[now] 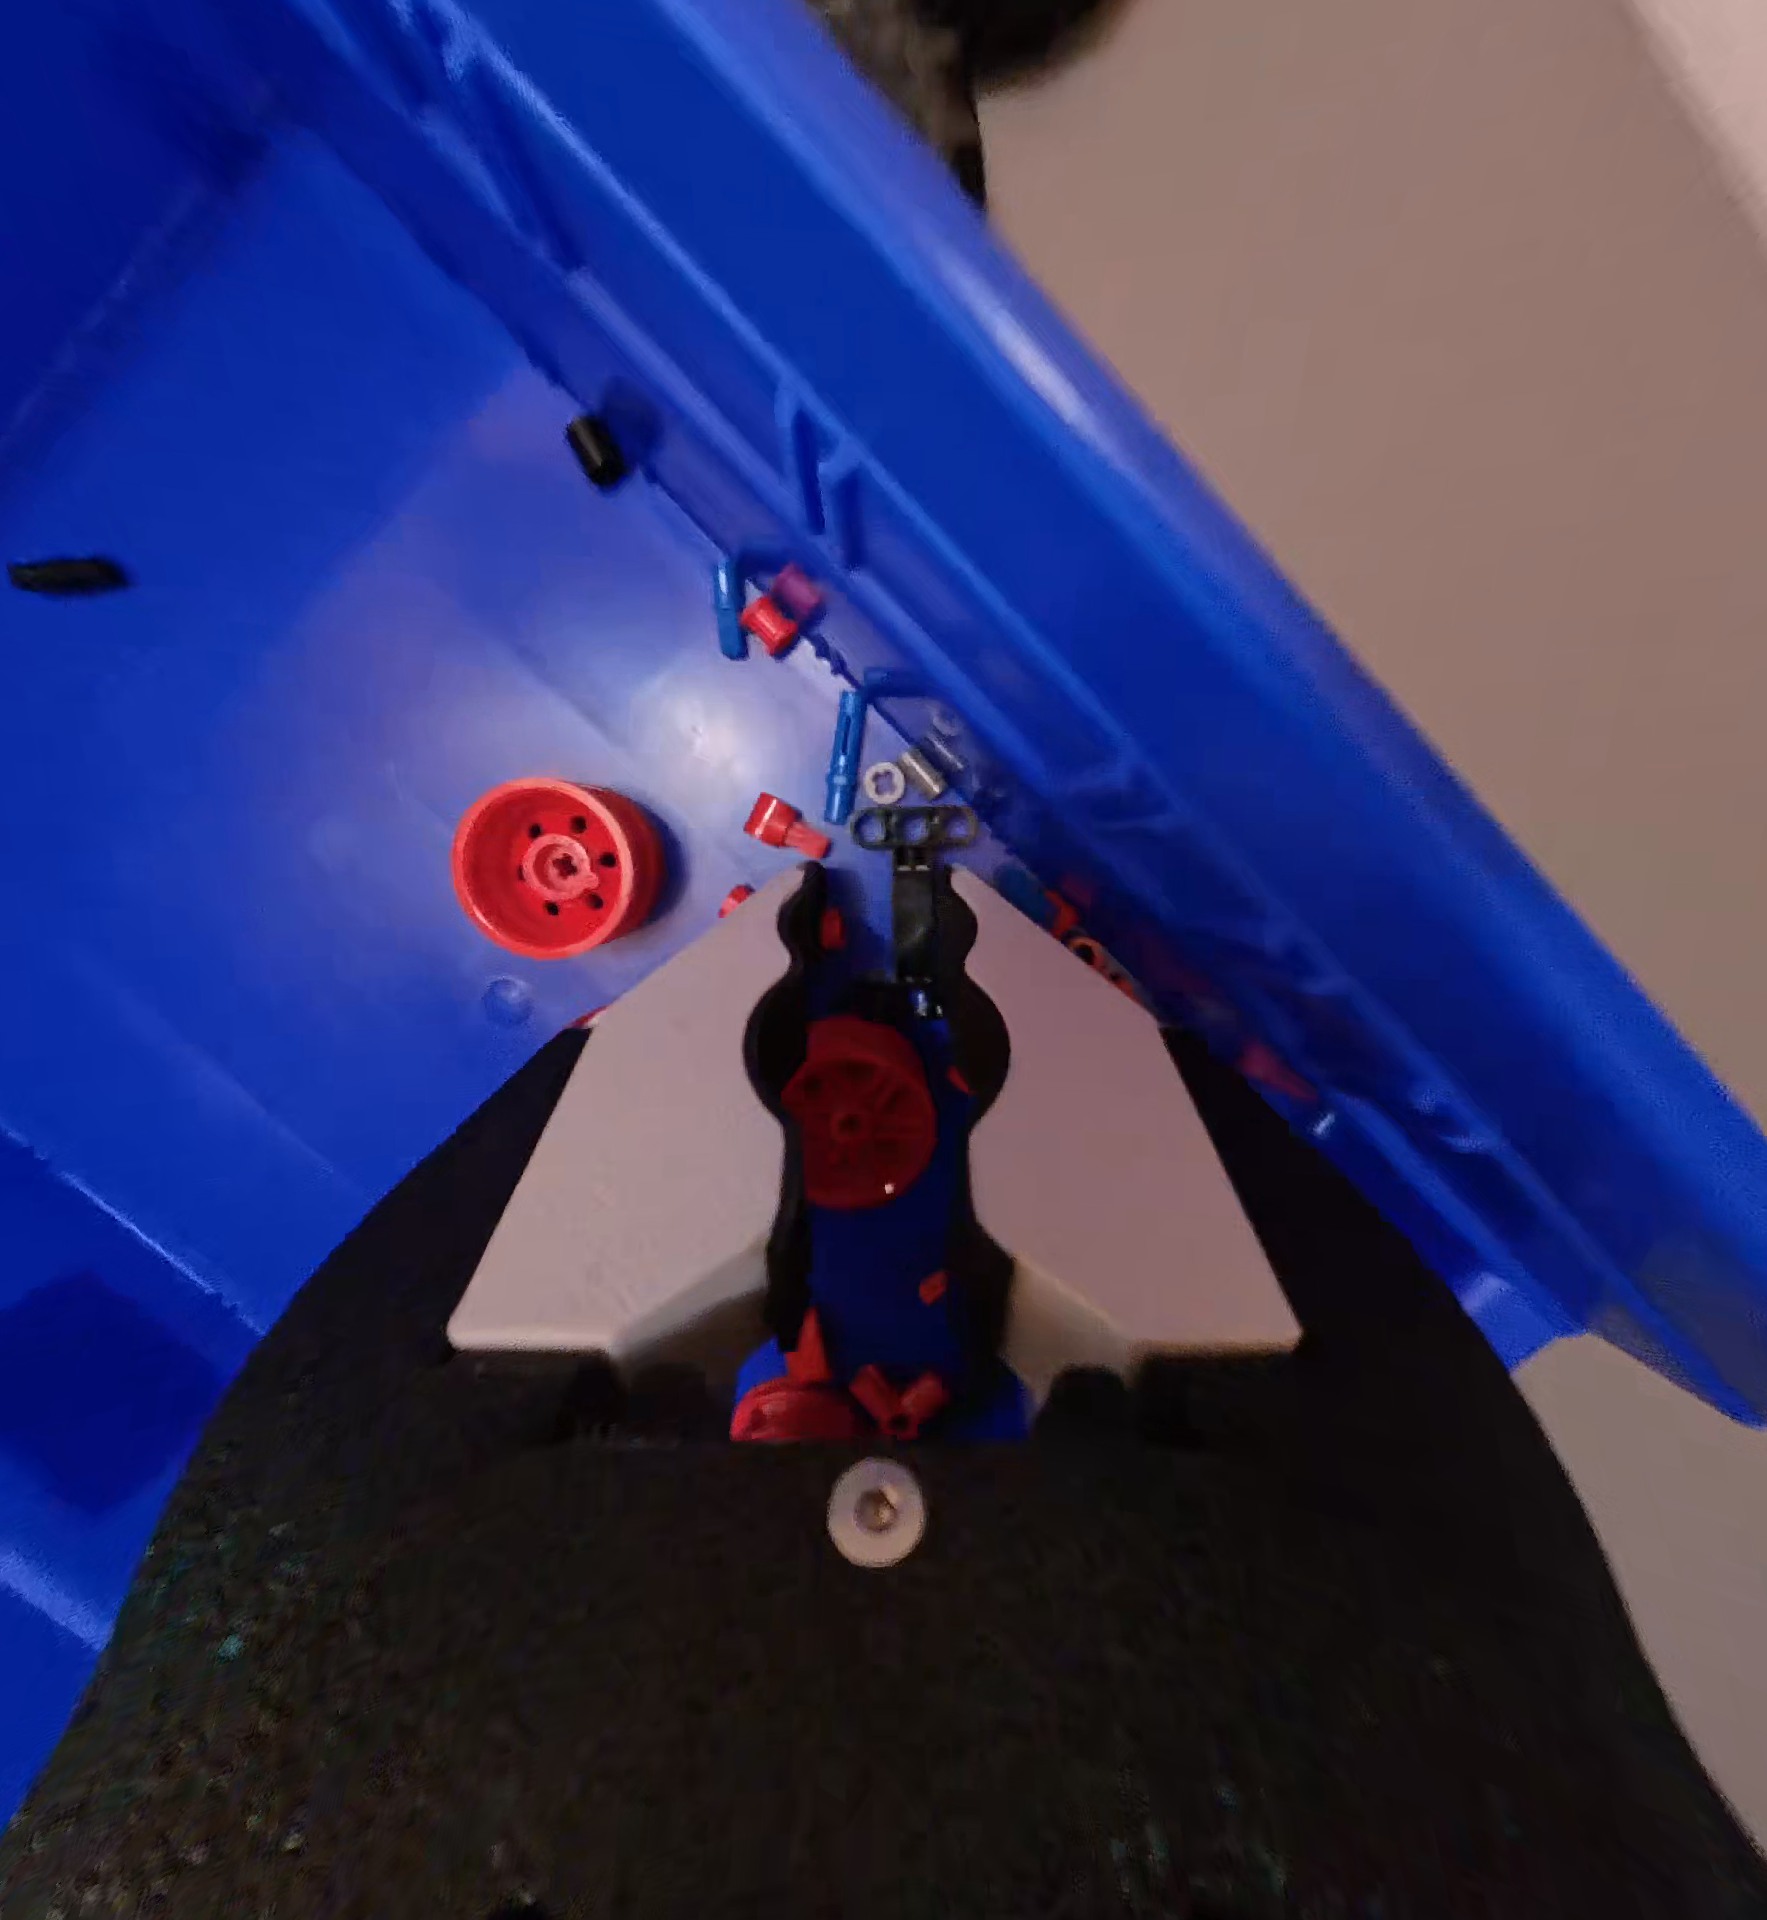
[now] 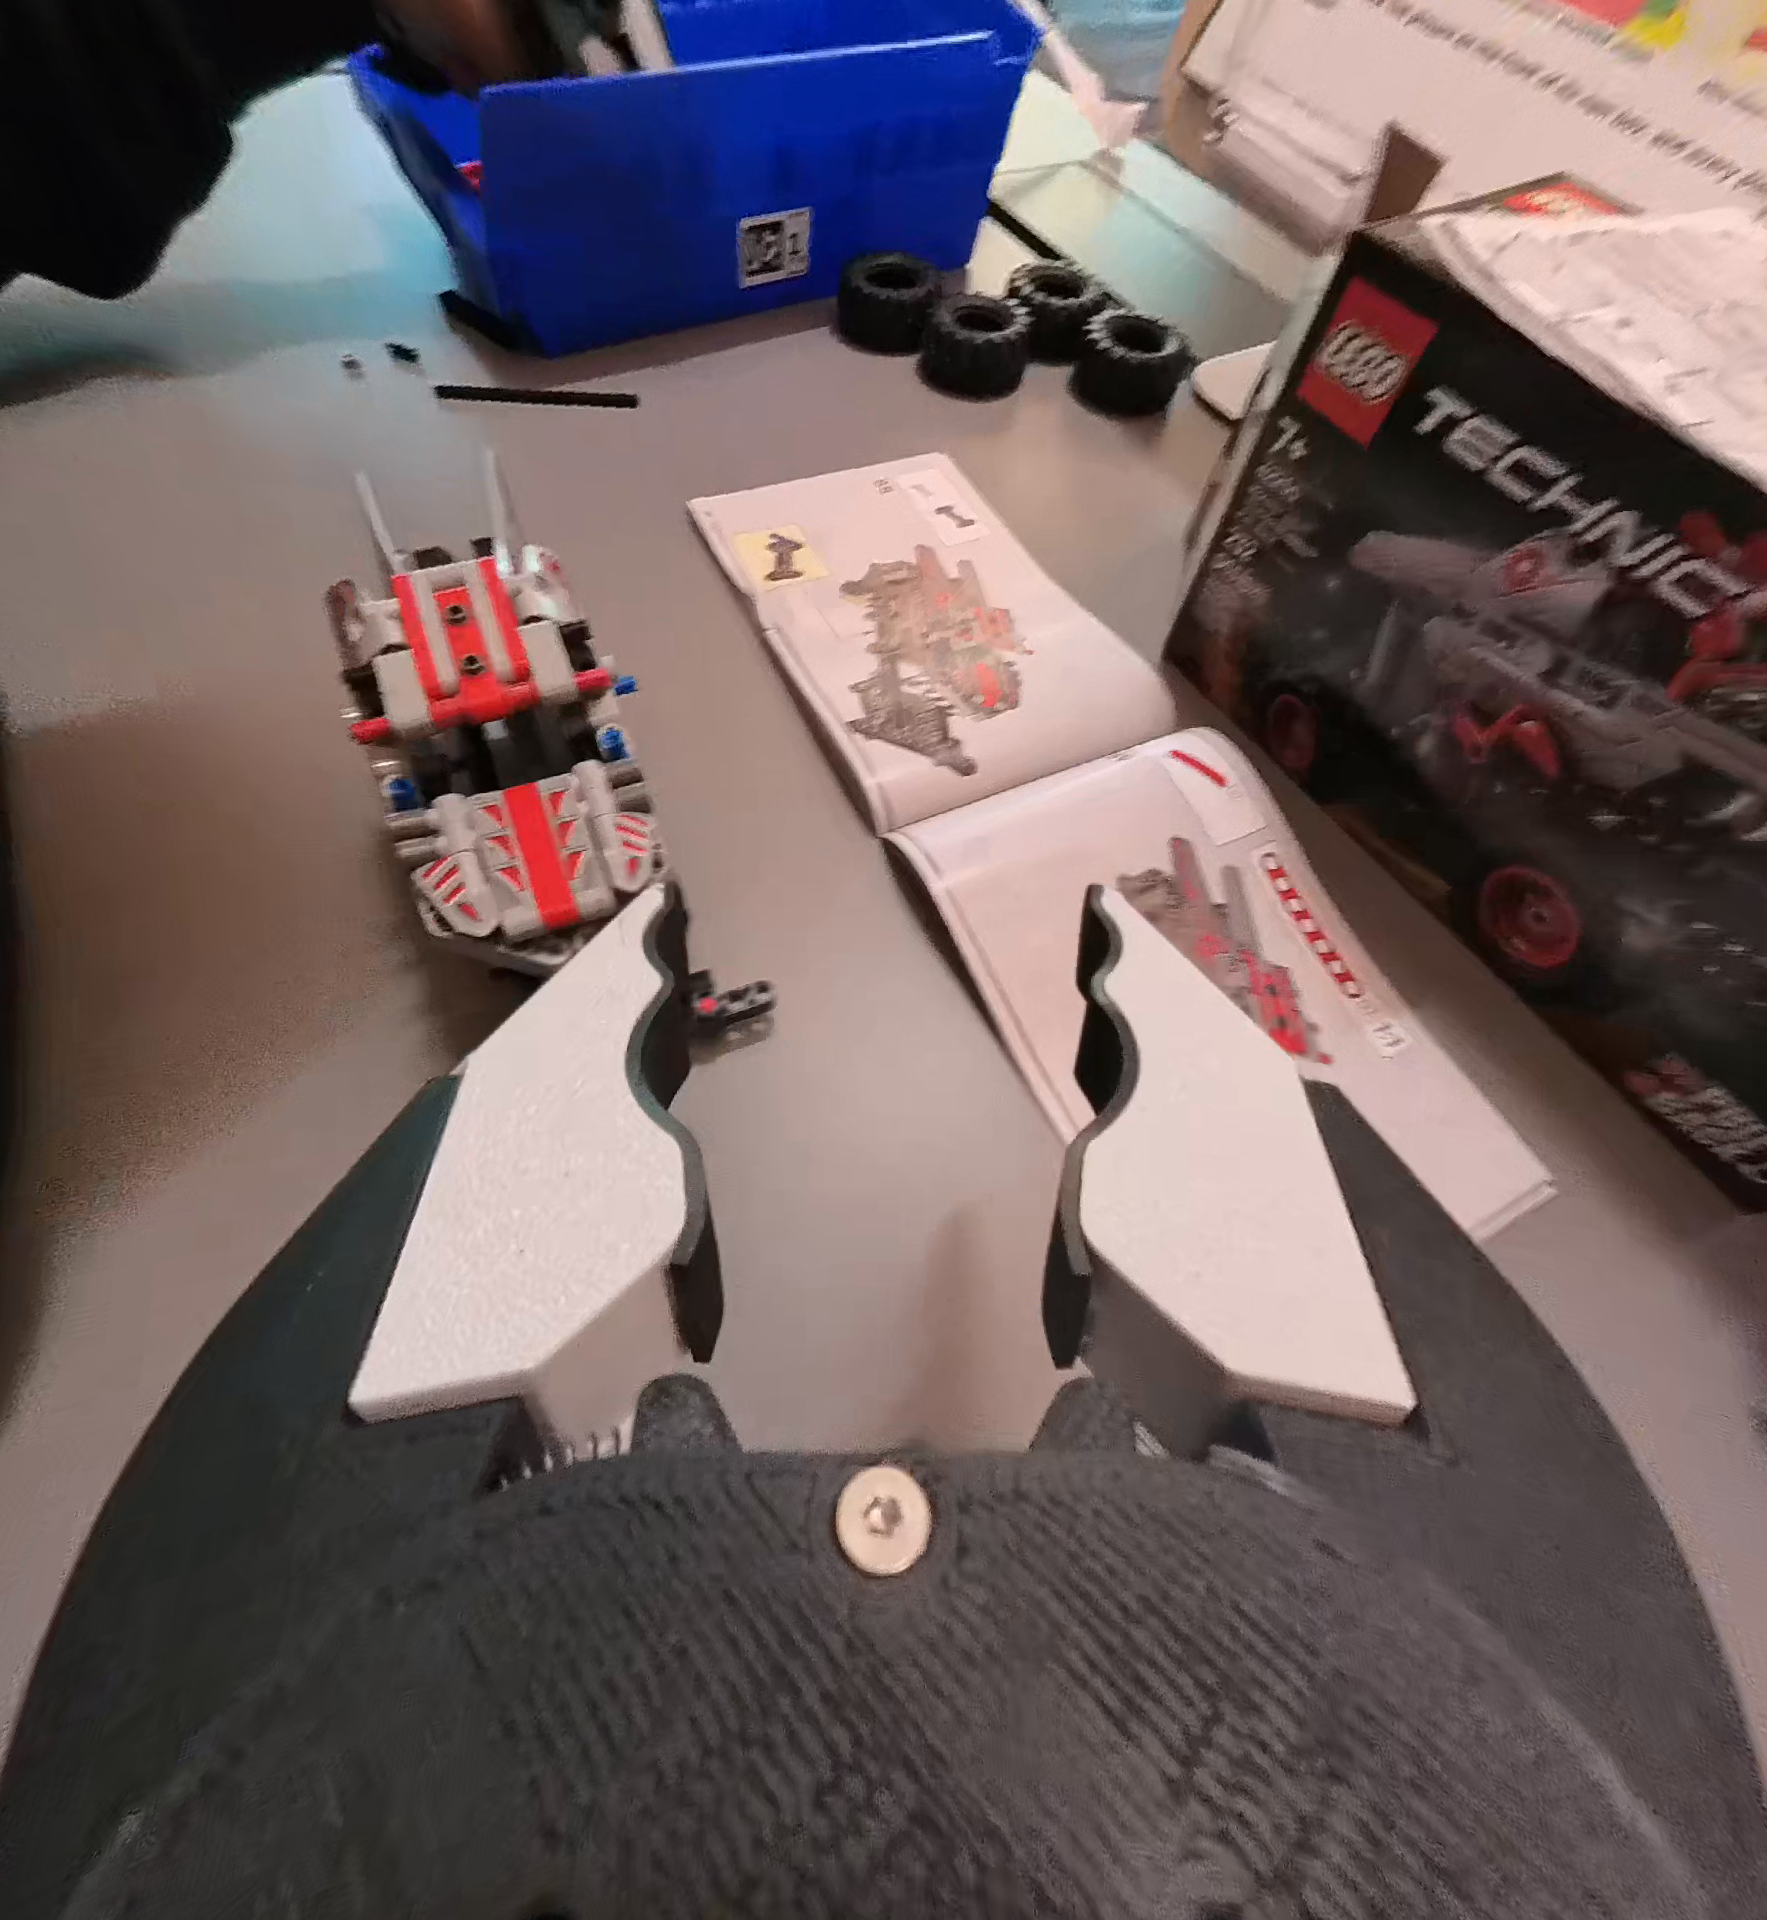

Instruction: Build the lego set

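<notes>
The left gripper (image 1: 874, 894) is clamped on a black pin-and-beam piece (image 1: 912, 862) inside the blue bin (image 1: 235, 468), near a red wheel hub (image 1: 557, 868); the right gripper (image 2: 884, 940) hangs spread above the grey table (image 2: 183, 831), the half-built model (image 2: 505, 727) just beyond its left finger, the open instruction booklet (image 2: 962, 707) beside.

From the right tongs' camera I saw the partly built model (image 2: 500, 727) on the counter (image 2: 858, 1091), with the open booklet (image 2: 1014, 748) to its right and the set's box (image 2: 1544, 644) further right. Behind them stood the bin (image 2: 744, 197), four tyres (image 2: 1014, 322) just right of it. In the bin lay a loose wheel (image 1: 557, 868) and pins (image 1: 843, 753).
</notes>
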Available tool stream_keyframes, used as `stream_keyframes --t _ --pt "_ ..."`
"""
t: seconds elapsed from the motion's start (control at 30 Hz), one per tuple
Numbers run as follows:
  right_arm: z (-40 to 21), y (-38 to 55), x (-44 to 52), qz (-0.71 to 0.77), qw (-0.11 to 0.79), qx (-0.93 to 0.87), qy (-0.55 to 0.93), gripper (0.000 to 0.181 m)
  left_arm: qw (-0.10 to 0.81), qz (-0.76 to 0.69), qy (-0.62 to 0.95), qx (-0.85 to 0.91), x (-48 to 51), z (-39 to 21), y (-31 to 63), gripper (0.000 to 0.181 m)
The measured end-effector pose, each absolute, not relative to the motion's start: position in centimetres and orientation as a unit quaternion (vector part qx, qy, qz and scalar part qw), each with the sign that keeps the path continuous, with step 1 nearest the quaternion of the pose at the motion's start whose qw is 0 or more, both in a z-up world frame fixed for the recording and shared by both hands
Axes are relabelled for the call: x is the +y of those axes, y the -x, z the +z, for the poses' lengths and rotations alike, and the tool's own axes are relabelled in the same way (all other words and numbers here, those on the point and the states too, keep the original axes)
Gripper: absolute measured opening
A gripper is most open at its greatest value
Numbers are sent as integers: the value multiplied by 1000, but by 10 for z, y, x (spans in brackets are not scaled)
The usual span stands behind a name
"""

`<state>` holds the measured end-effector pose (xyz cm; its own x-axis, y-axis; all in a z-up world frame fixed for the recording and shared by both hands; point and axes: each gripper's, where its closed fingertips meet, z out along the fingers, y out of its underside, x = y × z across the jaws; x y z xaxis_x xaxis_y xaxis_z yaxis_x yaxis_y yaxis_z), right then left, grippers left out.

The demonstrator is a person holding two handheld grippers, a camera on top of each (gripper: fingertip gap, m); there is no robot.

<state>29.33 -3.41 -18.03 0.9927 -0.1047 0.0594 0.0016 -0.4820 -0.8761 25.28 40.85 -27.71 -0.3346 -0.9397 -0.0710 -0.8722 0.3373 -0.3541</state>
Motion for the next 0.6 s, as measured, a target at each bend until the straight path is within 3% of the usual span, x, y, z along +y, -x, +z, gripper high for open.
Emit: stream_keyframes --t 0.03,0.17,0.37,0.47,0.6 --pt "-183 -286 -33 -37 505 23 862 77 131 -129 566 804 409 -278 -253 7" --pt "-188 -258 -16 -11 491 -25 871 81 194 -152 576 779 420 -258 -261 6" --pt "-211 -221 13 12 452 -95 887 88 360 -263 510 736 384 -138 -241 6" --pt "-227 -217 24 5 431 -117 895 88 311 -313 420 793 305 -131 -213 6" --pt "-247 -210 24 22 396 -160 904 72 181 -311 330 873 214 -206 -180 5"
